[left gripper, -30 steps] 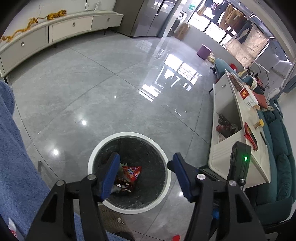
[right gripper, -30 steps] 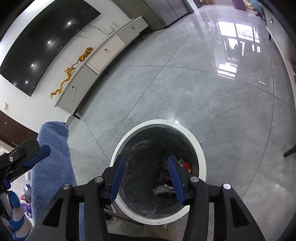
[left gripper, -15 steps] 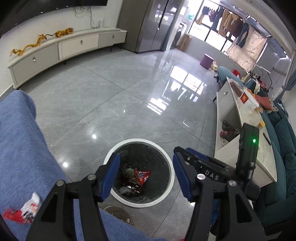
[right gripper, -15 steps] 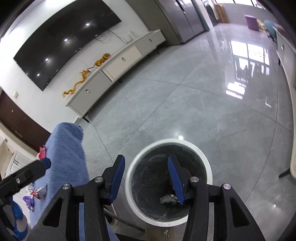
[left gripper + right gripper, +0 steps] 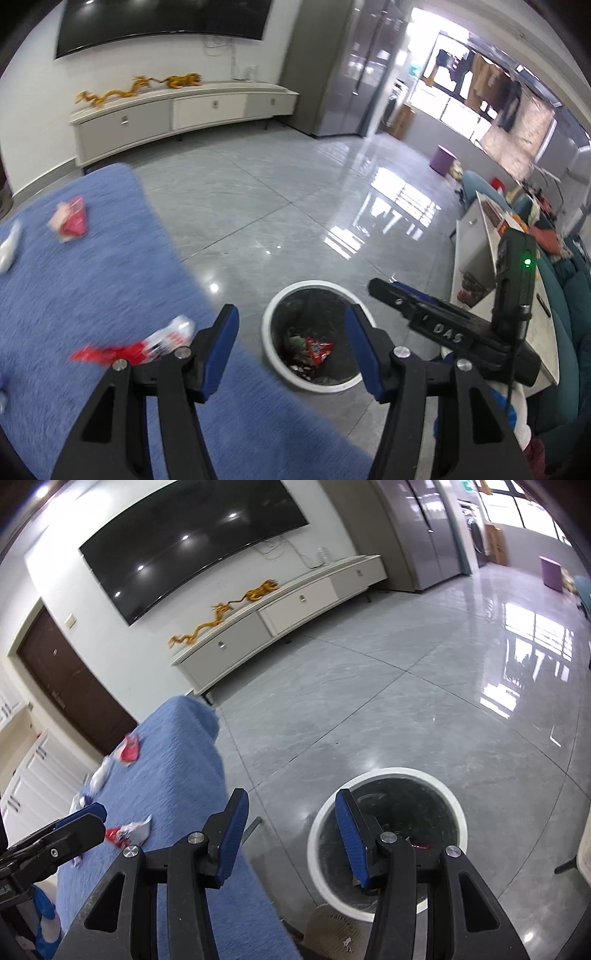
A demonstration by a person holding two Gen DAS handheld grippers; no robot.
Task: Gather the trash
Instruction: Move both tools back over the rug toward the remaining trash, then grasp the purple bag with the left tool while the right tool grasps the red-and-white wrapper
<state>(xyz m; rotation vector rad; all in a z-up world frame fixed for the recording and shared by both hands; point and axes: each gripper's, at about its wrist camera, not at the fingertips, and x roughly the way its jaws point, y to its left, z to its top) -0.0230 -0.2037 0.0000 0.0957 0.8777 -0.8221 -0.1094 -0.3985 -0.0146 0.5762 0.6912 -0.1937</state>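
Note:
A white-rimmed trash bin [image 5: 273, 314] with a dark liner stands on the grey floor and holds several wrappers [image 5: 312, 350]; it also shows in the right wrist view [image 5: 447, 794]. My left gripper [image 5: 291, 350] is open and empty, above the bin's near left side. My right gripper [image 5: 291, 834] is open and empty, left of the bin. A blue-covered surface [image 5: 92, 288] beside the bin carries a red and white wrapper [image 5: 147, 345], a pink wrapper [image 5: 72, 219] and a white scrap [image 5: 9, 247]. These wrappers also show in the right wrist view [image 5: 129, 830].
A long white TV cabinet [image 5: 295, 605] with a wall TV [image 5: 192, 542] stands at the far wall. A white table [image 5: 480, 251] and a teal sofa [image 5: 576, 280] lie to the right. My right gripper's body [image 5: 454, 332] reaches in from the right.
Both grippers have risen and tilted up away from the bin and swung left. The blue surface with its wrappers has come into view. Both grippers stay open.

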